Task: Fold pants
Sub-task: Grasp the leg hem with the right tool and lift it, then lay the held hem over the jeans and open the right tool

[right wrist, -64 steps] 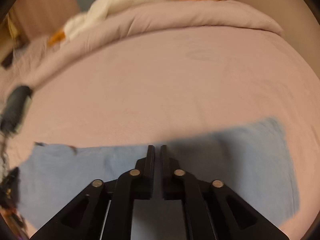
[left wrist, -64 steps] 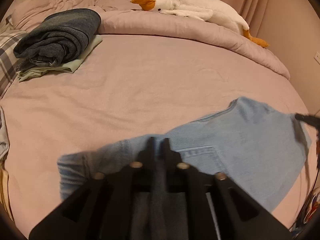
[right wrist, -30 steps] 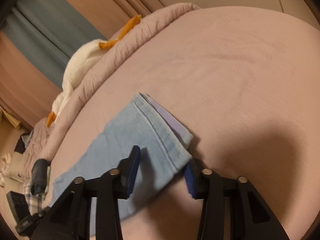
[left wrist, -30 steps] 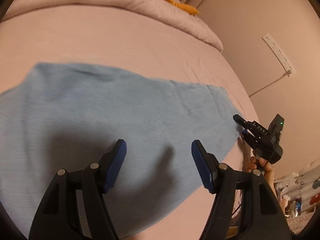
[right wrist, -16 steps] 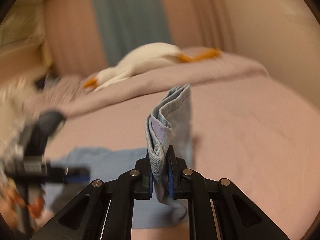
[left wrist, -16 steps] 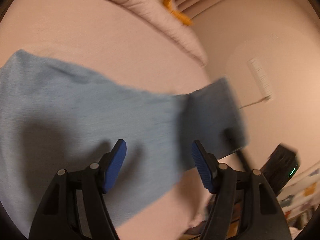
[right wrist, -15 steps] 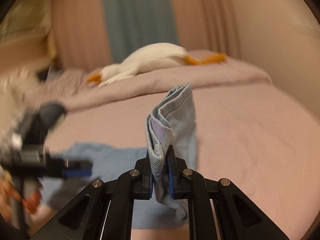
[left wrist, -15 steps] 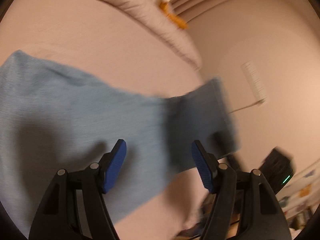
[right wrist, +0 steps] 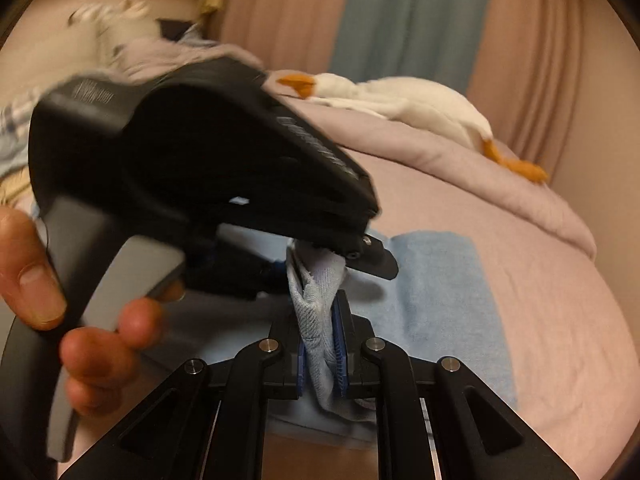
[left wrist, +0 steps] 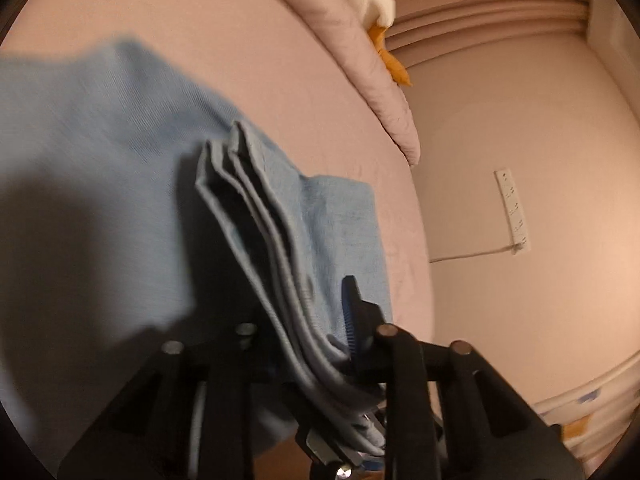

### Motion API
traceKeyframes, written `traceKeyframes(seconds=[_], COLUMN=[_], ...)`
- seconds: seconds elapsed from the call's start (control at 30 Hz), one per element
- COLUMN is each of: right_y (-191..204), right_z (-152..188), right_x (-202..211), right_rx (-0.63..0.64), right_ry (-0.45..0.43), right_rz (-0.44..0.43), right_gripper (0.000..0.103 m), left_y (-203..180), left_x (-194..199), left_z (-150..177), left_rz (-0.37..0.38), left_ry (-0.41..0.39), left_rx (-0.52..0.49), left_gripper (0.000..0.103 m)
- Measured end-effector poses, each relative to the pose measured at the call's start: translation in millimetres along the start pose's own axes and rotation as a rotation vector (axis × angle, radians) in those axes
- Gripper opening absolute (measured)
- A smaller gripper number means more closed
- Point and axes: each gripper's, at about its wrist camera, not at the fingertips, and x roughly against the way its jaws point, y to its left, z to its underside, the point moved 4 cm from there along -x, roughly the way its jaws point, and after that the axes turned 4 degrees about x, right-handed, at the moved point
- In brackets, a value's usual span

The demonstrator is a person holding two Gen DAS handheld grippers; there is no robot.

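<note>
Both grippers, left (left wrist: 310, 336) and right (right wrist: 320, 344), clench the soft, limp pants (left wrist: 100, 152) by their bunched hem edge

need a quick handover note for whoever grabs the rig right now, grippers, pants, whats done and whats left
Right gripper: shut on the pants, a bunched edge pinched between its fingers.
Left gripper: shut on the pants too, stacked layers in its fingers; it sits right by the right gripper.
Pants: light blue denim, gripped end raised, the rest spread flat on the pink bed.
Done: end picked up, mid-fold.
Left: likely carry the end over, lay it down, release, smooth.
</note>
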Motion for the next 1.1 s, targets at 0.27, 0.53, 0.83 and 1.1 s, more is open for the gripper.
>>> traceKeyframes(seconds=[0.27,0.53,0.83,1.1], right_y=[44,28,-83,-203], right_z=[-17,-7,-8,-10], right_x=[-8,-30,16,-74], right_rx=[0.101,0.061,-0.294,-0.459], right_ry=[0.009,0.111,0.024,0.177], right_rz=[-0.022,-0.166,-0.376,-0.163], right_gripper=[0.014,0.049,0.049,0.028], left_y=[29,55,21,23], left_x=[28,44,62,-2], left_z=[-17,-16,-13,26], left_rz=[-0.126,-0.274,-0.312,-0.395], left_ry=[-0.052,-0.086,-0.172,0.027], left_rx=[-0.021,-0.047,-0.256,-0.377], left_gripper=[0.016,0.026,0.048,0.027])
